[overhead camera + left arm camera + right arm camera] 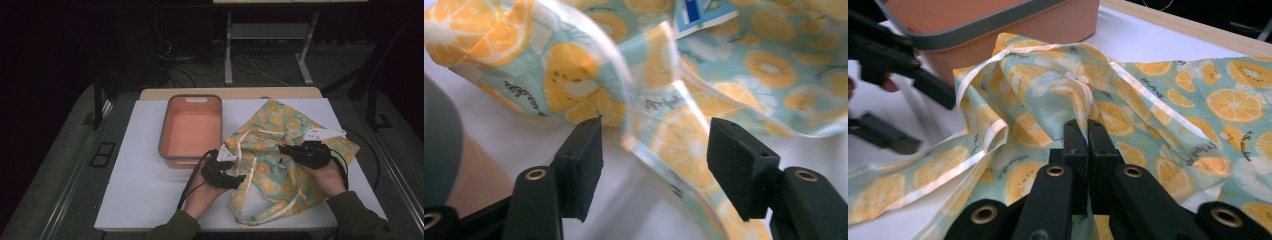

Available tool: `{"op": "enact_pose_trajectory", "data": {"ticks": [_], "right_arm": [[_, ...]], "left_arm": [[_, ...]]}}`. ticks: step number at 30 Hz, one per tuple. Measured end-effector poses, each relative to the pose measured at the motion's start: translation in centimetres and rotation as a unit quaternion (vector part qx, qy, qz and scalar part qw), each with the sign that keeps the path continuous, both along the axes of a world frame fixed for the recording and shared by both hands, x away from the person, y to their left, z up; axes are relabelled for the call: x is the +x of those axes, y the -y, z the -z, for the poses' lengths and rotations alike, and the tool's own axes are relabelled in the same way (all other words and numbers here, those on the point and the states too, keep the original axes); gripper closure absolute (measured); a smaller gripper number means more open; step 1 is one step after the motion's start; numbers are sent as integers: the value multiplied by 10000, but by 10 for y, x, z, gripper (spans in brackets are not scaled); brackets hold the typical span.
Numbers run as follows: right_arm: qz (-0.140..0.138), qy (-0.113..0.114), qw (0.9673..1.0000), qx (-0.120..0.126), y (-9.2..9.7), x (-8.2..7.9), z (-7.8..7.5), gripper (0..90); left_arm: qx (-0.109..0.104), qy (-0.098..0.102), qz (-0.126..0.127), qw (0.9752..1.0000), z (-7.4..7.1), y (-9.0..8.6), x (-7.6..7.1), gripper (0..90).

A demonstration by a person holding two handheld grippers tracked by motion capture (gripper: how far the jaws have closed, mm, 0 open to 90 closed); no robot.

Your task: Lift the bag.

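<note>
Right gripper jaws pinch the fruit-print bag, script blurred; left gripper jaws open.

High view above table looking forward-down, both tool views close, sharing fruit-print cloth

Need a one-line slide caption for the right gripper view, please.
Right gripper shut on citrus-print apron, its pale strap trailing toward the open left gripper beside the orange basin.
</note>
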State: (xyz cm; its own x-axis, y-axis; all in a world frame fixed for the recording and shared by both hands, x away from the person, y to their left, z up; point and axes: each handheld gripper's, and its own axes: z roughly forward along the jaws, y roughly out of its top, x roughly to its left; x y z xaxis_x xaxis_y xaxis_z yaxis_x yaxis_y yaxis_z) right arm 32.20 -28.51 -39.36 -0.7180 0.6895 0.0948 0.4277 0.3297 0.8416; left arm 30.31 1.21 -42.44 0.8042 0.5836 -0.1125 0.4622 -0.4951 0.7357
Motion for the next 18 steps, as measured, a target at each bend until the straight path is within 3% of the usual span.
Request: {"op": "enact_pose_trajectory", "data": {"ticks": [5, 9, 11, 15, 18], "right_arm": [[-76, -37, 10000, 23, 7, -8, -2, 888], [-289, -106, 9995, -39, 7, -20, -3, 887], [-438, -107, 9989, -112, 5, -29, -4, 887], [-749, -255, 9966, -233, -3, -43, 1, 886], [-1046, -421, 9924, -490, -15, -49, 12, 884]], "left_arm": [[-35, -40, -26, 10000, 7, 12, 8, 442], [-44, -38, 146, 9999, 7, 15, 6, 776], [-65, -56, 211, 9997, 1, 13, 3, 872], [-46, -166, 357, 9992, -8, 0, -7, 886], [-15, -275, 429, 9987, -10, -12, -14, 886]]}}
